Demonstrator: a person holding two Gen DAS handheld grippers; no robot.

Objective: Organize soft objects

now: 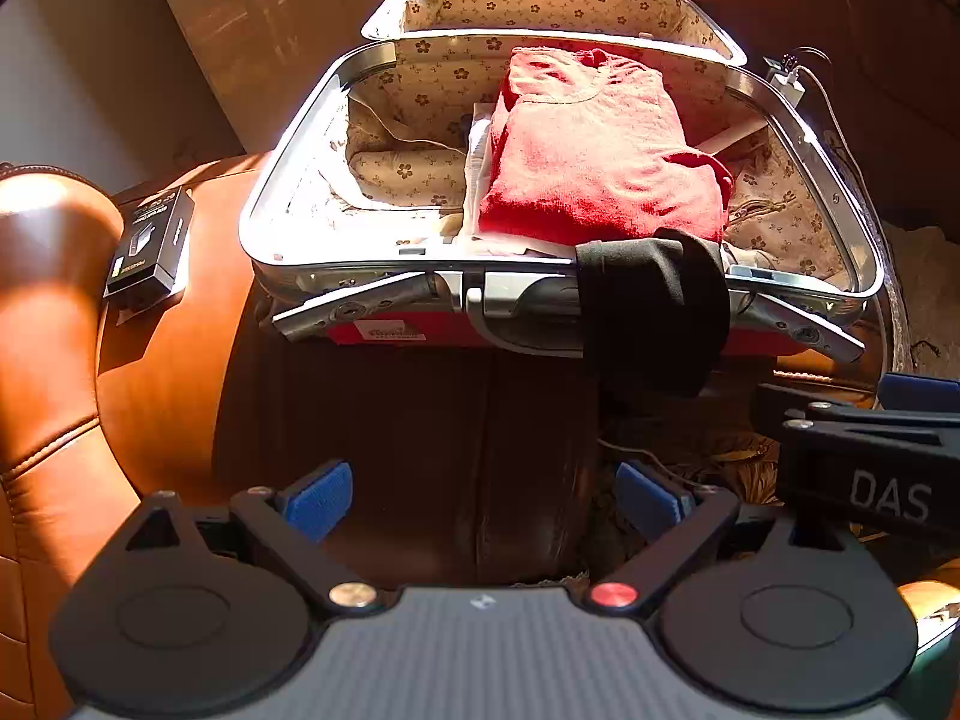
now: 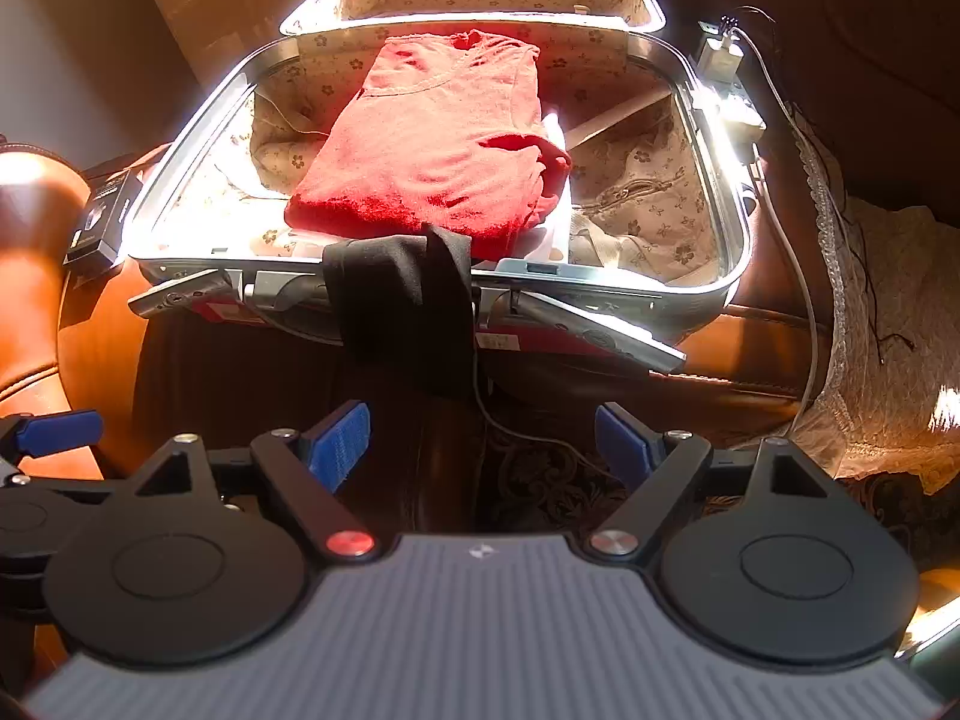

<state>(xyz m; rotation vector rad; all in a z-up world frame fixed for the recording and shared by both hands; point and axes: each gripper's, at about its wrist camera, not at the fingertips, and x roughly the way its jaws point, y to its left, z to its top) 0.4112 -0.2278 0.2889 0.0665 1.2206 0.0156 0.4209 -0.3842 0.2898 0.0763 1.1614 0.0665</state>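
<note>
Suitcase (image 1: pixel 264 222) open on the leather seat | red sweater (image 1: pixel 600 150) folded inside it | black garment (image 1: pixel 654 312), maybe a sock, draped over its front rim | left gripper (image 1: pixel 480 501) and right gripper (image 2: pixel 483 441) short of it, jaws wide apart, empty

Both wrist views face the open suitcase (image 1: pixel 798 132) (image 2: pixel 714 138) nearby.

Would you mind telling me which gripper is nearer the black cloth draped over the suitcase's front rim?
Right. The black cloth hangs just ahead of the right gripper; the left gripper sits lower-left of it.
</note>
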